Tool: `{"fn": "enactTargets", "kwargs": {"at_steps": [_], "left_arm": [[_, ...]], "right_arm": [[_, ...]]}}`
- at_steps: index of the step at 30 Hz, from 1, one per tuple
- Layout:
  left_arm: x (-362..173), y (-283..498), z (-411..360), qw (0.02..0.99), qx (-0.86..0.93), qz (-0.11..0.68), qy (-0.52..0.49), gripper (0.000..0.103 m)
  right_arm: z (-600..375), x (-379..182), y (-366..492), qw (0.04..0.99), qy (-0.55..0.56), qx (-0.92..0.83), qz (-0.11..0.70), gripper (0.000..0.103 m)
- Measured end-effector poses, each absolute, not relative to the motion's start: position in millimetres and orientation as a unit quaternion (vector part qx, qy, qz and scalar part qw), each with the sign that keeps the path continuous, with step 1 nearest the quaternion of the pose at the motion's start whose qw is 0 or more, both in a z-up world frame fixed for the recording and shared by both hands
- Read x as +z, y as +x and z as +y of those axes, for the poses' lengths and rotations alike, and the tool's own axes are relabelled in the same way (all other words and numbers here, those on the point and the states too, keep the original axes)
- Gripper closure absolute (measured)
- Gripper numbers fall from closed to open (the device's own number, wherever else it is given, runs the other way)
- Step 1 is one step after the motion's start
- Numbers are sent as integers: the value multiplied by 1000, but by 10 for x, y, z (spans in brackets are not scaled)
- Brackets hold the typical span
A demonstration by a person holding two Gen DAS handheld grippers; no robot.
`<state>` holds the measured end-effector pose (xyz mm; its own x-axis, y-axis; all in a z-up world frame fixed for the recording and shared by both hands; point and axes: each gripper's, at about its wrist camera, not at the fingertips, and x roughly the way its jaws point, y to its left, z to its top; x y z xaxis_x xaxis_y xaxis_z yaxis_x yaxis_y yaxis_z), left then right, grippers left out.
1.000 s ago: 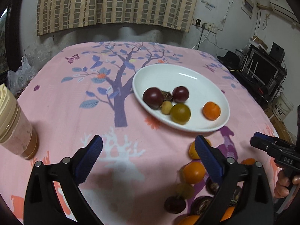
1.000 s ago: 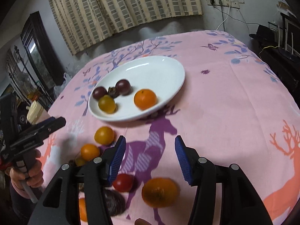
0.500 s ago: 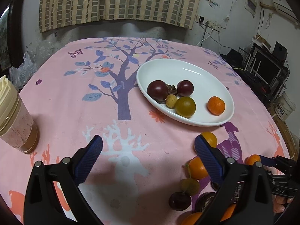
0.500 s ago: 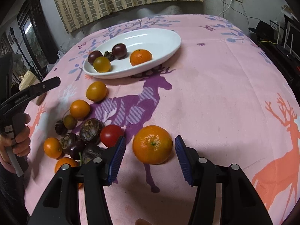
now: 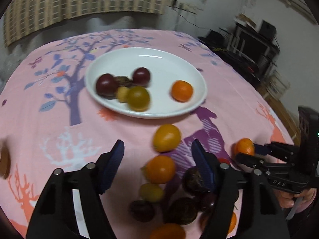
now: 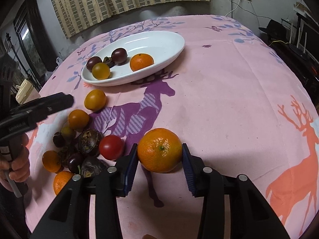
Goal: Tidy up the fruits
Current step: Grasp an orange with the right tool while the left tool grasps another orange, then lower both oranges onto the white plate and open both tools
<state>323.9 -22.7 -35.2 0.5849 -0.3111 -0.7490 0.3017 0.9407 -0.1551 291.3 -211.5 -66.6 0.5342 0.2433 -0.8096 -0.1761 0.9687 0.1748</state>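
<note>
A white oval plate holds two dark plums, a yellow-green fruit and a small orange; it also shows in the left wrist view. My right gripper has its pads against both sides of a large orange that rests on the pink cloth. My left gripper is open above a pile of loose fruit, with a small orange between its fingers. The pile has oranges, a red tomato and dark fruits.
A yellow-orange fruit lies alone between the pile and the plate. The pink printed tablecloth covers a round table. A jar stands at the left edge. Dark furniture and cables stand beyond the right side.
My right gripper has moved forward and closed around the large orange. My left gripper has swung right and down over the fruit pile, and its view is blurred.
</note>
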Motion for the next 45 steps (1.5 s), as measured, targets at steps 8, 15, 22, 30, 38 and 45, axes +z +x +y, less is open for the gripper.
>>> {"fn": "enactTargets", "kwargs": {"at_steps": [8, 15, 22, 30, 38, 45], "left_arm": [[-497, 3373, -656, 881, -177, 432, 77, 45], [-616, 3558, -614, 864, -170, 470, 67, 61], [-675, 3593, -570, 854, -172, 489, 54, 64], [-234, 3473, -359, 883, -198, 425, -12, 65], [-38, 3915, -64, 907, -150, 383, -87, 65], [-193, 4233, 62, 905, -125, 396, -92, 65]], "right_arm": [[-2074, -661, 2907, 873, 34, 129, 468, 60], [-2076, -656, 2900, 874, 34, 130, 467, 60], [-2082, -662, 2906, 874, 33, 129, 467, 60], [-2023, -351, 2838, 913, 35, 157, 375, 60], [-1801, -144, 3545, 928, 70, 154, 333, 60], [-1542, -178, 4109, 922, 80, 158, 346, 60]]}}
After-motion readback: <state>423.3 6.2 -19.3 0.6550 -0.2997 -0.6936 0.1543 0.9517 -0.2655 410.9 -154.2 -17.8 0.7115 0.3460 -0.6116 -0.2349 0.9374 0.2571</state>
